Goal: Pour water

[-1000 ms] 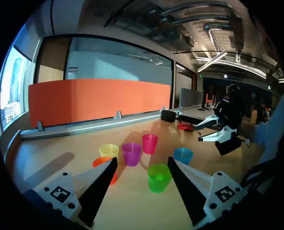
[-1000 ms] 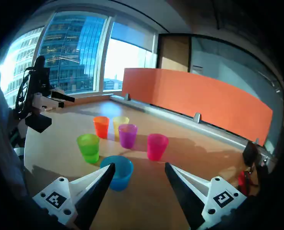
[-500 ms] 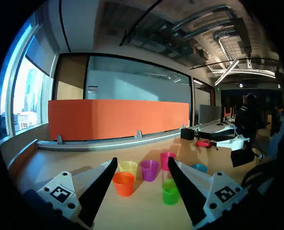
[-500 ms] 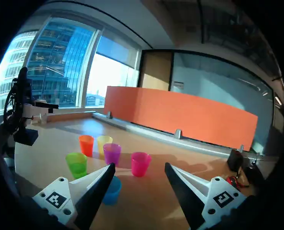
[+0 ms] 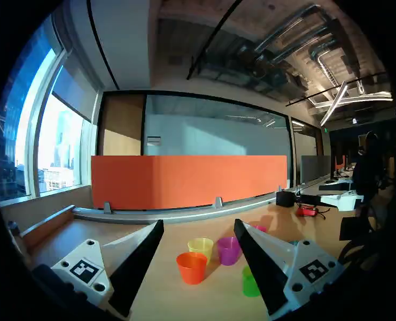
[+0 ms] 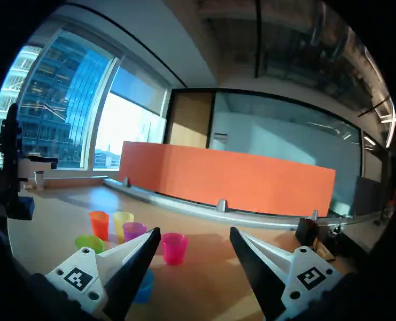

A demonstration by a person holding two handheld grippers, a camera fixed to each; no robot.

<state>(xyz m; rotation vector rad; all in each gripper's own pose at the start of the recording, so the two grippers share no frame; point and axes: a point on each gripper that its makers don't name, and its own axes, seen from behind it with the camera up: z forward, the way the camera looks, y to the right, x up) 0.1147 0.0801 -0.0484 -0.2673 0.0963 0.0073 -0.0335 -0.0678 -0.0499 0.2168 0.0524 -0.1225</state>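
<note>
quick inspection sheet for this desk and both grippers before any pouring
surface: wooden table, sunlit, with shadows.
job's things: orange cup, yellow cup, purple cup, pink cup, green cup, blue cup, upright in a close cluster; contents cannot be told.
clutter: black box and red item at the table's far side.
grippers: left gripper open, empty; right gripper open, empty.
cables: thin dark lead by the black box, hard to make out.
surroundings: orange divider, tall windows, glass wall, ceiling pipes.

The right gripper (image 6: pixel 194 231) holds its fingers spread wide at the bottom of the frame, above a wooden table (image 6: pixel 208 281). A pink cup (image 6: pixel 174 249) stands between them. Orange (image 6: pixel 98 224), yellow (image 6: pixel 122 221), purple (image 6: pixel 134 230) and green (image 6: pixel 89 244) cups cluster at lower left.
</note>
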